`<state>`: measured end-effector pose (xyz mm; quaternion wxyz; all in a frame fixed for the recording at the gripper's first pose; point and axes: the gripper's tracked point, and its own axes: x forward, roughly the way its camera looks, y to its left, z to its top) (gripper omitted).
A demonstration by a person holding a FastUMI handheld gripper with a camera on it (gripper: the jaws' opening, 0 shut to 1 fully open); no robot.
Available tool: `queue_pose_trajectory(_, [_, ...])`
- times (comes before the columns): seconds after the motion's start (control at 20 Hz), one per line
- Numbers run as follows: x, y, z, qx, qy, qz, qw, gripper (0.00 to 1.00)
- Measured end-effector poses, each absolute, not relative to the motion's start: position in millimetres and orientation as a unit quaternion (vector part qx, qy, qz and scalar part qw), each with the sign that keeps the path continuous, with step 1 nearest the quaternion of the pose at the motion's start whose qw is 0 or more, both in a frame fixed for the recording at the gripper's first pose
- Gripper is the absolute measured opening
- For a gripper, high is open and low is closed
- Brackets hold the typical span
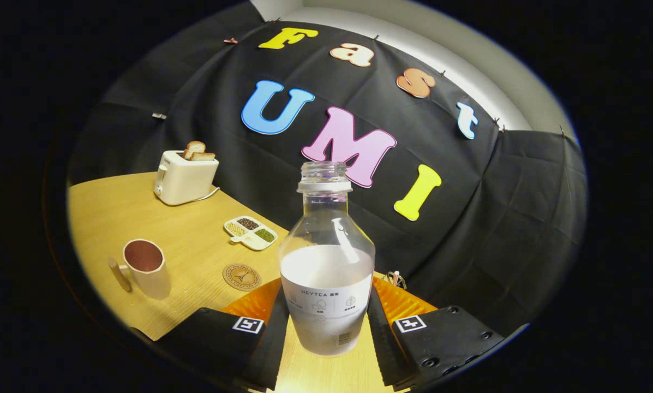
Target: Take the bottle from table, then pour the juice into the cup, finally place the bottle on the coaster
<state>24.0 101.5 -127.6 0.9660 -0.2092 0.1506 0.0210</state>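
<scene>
The bottle [327, 262], uncapped and about half full of pale juice, stands upright between the fingers of the gripper [327, 322], which press on both its sides, with the coaster [241, 277] and cup [145, 266] on the table [195, 245] beyond.

Black cloth wall [250, 164], pale wall [413, 38] above, wooden table [195, 240]

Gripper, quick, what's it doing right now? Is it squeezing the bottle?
Gripper: shut on the bottle, one finger pressing each side; bottle upright, cap off.
</scene>
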Motion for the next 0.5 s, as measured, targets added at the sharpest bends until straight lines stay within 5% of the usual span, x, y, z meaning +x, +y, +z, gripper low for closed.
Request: queue_pose_trajectory(0.5, [22.7, 169.6, -152.9, -0.399, 0.157, 0.067, 0.901, 0.72])
